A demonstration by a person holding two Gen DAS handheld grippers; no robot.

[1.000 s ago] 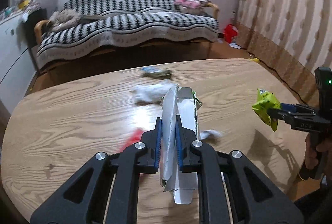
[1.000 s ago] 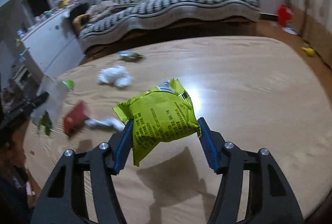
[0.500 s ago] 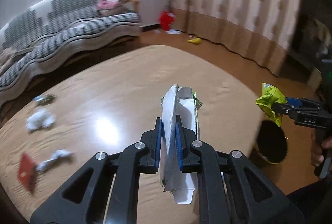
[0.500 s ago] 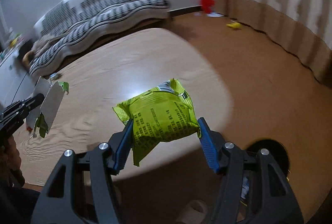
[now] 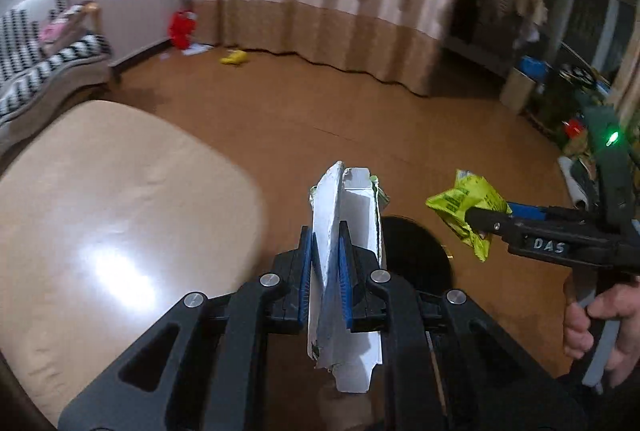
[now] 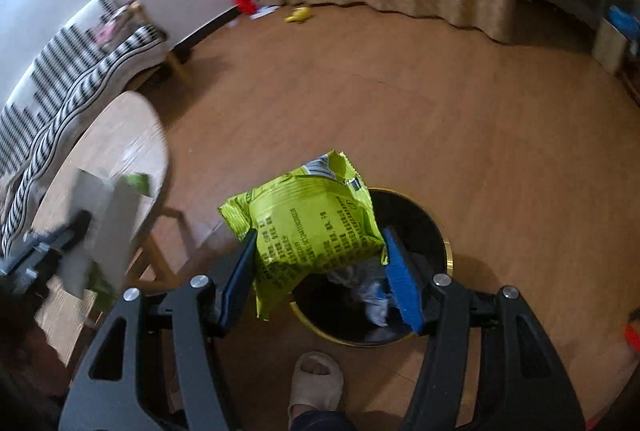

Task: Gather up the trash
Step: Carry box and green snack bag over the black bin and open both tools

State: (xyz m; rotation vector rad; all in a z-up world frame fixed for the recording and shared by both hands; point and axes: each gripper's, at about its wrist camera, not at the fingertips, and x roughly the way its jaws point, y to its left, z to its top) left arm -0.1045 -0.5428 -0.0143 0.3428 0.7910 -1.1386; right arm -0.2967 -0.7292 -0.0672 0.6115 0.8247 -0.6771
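Left wrist view first: the left gripper (image 5: 325, 263) is clamped tight on a flattened white carton (image 5: 348, 255), which stands upright between the blue pads at centre frame. Just behind it, lower centre, sits the dark mouth of the trash bin (image 5: 416, 255) on the wooden floor. Over at the right edge a hand (image 5: 600, 323) works the right gripper (image 5: 486, 221), and that one is pinching a yellow-green snack bag (image 5: 466, 205) above the floor, near the bin. The table (image 5: 120, 199) fills the left of the frame — bare in the part shown here.

Right wrist view: the snack bag (image 6: 308, 227) is squeezed between the right gripper's (image 6: 320, 263) blue pads, dead centre, hanging over the near-left rim of the bin (image 6: 444, 243). Crumpled paper already lies inside the bin, so some trash looks collected. The carton (image 6: 108, 227) shows blurred at left, beside the table edge (image 6: 156, 147). A slippered foot (image 6: 316, 379) stands at the bottom.

Judging by this, both pieces are carried to the bin but neither is dropped — release is what remains, and whether more litter waits on the table cannot be told from here.
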